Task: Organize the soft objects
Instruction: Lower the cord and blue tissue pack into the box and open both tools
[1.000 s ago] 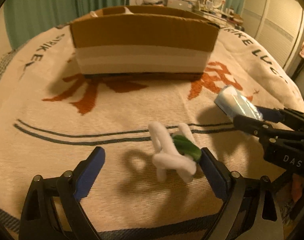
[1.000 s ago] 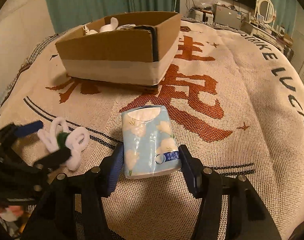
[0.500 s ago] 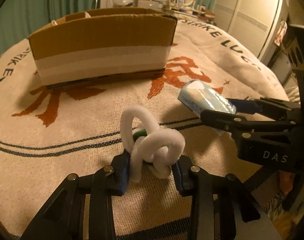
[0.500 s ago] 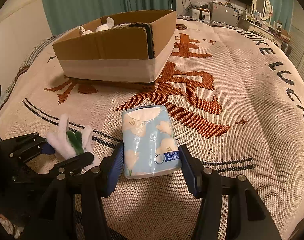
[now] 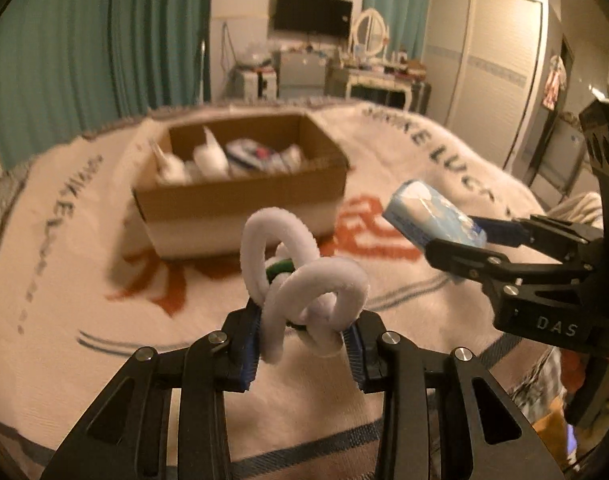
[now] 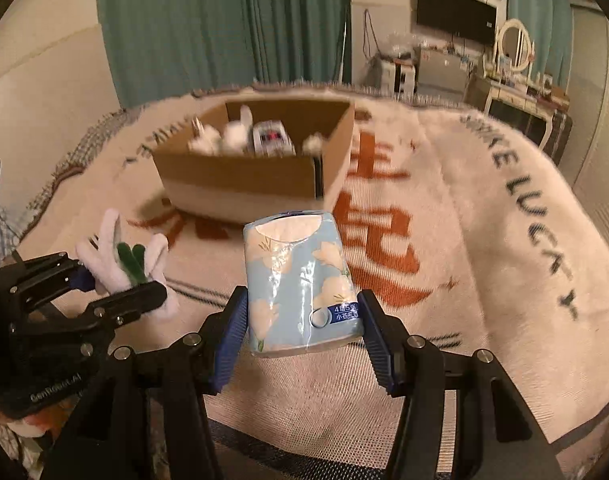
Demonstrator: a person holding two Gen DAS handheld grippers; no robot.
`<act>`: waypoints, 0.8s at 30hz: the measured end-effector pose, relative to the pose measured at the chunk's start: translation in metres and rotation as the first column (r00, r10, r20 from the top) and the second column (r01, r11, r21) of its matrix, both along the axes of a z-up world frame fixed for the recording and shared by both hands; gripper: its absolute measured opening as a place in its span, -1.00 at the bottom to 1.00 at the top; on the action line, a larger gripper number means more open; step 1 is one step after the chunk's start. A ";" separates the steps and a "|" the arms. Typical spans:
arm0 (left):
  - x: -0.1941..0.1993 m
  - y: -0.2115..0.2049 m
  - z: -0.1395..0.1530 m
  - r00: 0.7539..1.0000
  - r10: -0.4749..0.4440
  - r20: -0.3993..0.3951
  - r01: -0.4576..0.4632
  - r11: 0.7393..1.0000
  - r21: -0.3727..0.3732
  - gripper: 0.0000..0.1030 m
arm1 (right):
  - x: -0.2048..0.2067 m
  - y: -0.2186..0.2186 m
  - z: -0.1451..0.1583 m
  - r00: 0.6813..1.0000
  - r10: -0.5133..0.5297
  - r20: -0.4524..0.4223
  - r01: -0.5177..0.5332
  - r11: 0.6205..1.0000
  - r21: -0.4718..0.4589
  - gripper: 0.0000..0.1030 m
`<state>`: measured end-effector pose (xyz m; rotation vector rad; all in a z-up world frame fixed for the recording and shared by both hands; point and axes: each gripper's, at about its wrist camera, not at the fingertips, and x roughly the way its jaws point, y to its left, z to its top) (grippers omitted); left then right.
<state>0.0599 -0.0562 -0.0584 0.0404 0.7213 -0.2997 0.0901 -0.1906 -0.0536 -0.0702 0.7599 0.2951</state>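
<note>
White-and-green chenille loop toy [image 5: 304, 280]: now lifted clear of the woven blanket [image 5: 84, 280], clamped in the left gripper [image 5: 304, 344], whose fingers were wide open around it a second ago. Floral tissue pack [image 6: 300, 284]: likewise raised, pinched in the right gripper [image 6: 302, 340]. Both carried toward the cardboard box [image 5: 240, 196] of soft items; deposit judged next.
</note>
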 end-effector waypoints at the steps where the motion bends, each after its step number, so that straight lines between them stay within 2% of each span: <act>1: 0.001 0.003 0.009 1.000 0.012 0.022 -0.012 1.000 0.007 -0.32 | -0.001 0.000 0.006 1.000 0.003 0.014 -0.003 1.000 -0.002 0.06; 7: 0.020 0.017 0.041 0.994 0.049 0.095 -0.050 0.999 0.010 -0.32 | 0.009 0.009 0.053 0.993 0.022 0.113 -0.019 1.000 -0.024 0.06; 14: 0.064 0.030 0.062 0.988 0.067 0.142 -0.071 0.997 0.019 -0.32 | 0.054 0.029 0.101 0.978 0.054 0.199 -0.052 0.999 -0.014 0.06; 19: 0.106 0.038 0.065 0.988 0.075 0.137 -0.078 0.997 0.011 -0.32 | 0.096 0.039 0.119 0.975 0.076 0.207 -0.086 0.996 0.039 0.06; 24: 0.157 0.045 0.057 0.987 0.106 0.119 -0.108 0.994 0.010 -0.32 | 0.150 0.049 0.111 0.981 0.067 0.183 -0.076 0.996 0.045 0.06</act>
